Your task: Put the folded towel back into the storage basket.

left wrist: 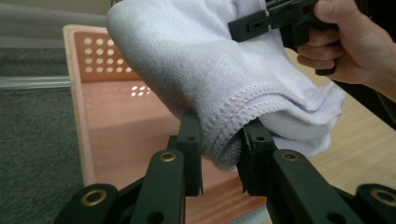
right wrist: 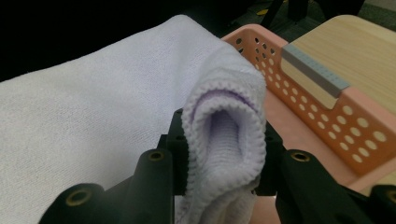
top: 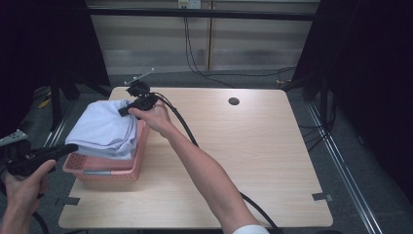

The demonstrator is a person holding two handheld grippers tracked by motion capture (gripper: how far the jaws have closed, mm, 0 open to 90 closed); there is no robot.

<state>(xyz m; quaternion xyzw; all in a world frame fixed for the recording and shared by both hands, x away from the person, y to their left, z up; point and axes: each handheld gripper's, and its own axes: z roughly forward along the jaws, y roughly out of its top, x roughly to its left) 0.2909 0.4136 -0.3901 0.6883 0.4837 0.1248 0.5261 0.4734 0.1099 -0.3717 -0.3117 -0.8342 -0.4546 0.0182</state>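
Note:
A folded pale lavender towel point(top: 104, 126) hangs over a pink perforated basket point(top: 107, 174) at the table's left side. My left gripper point(top: 73, 147) is at the towel's near left end, and in the left gripper view its jaws point(left wrist: 219, 156) are shut on the stitched folded hem point(left wrist: 233, 116). My right gripper point(top: 125, 110) holds the far end. In the right gripper view its jaws point(right wrist: 224, 156) pinch a folded edge of the towel point(right wrist: 93, 116). The basket floor point(left wrist: 121, 126) lies bare under the towel. The right gripper point(left wrist: 247, 28) also appears pressed into the cloth in the left gripper view.
The basket point(right wrist: 341, 121) has a grey strip point(right wrist: 310, 70) on one rim. The wooden table point(top: 253, 146) stretches to the right, with a round hole point(top: 234, 101) near its far edge. A black cable point(top: 182, 124) trails along the right forearm.

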